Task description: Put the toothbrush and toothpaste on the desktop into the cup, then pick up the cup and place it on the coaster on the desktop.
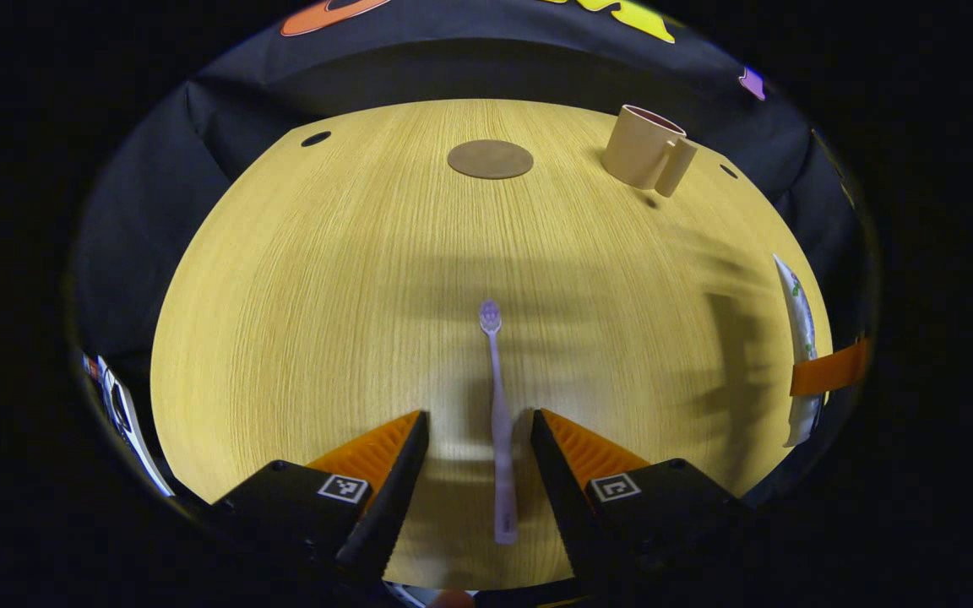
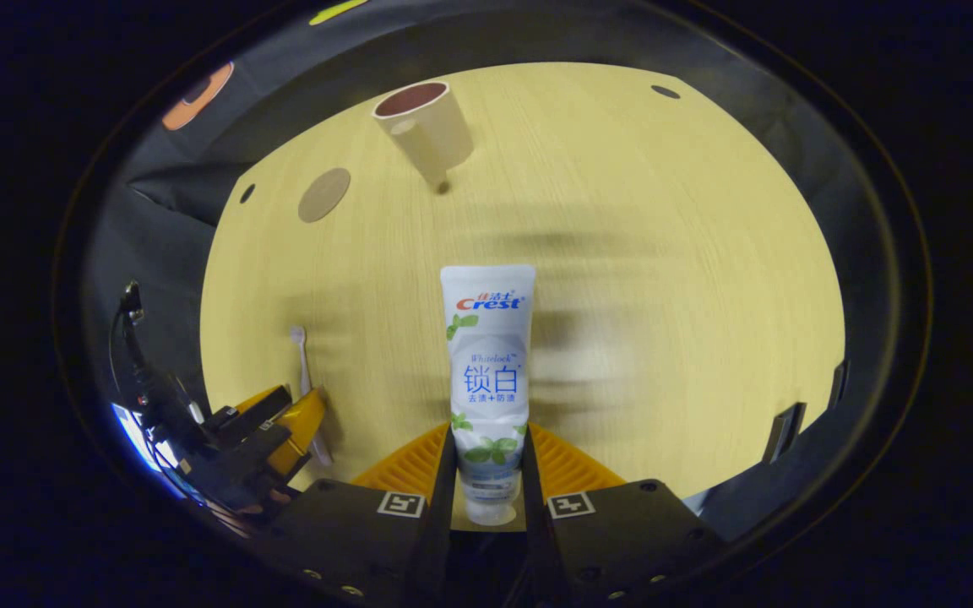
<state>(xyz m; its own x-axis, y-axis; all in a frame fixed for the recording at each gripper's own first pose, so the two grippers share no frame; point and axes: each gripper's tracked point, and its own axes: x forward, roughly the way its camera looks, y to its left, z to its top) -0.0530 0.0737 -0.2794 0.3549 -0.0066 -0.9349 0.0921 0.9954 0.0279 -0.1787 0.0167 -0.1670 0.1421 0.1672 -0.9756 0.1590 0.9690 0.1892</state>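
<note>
Wooden desktop [image 1: 301, 321] is bearing everything: nearer than the cup [image 2: 424, 127], the right gripper [image 2: 488, 460] is clamping the toothpaste [image 2: 488, 371] for lifting, while the left gripper [image 1: 478, 439] is straddling the toothbrush [image 1: 499, 414], spread apart.

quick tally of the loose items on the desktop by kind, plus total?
toothbrush: 1
toothpaste tube: 1
cup: 1
coaster: 1
Total: 4
</note>
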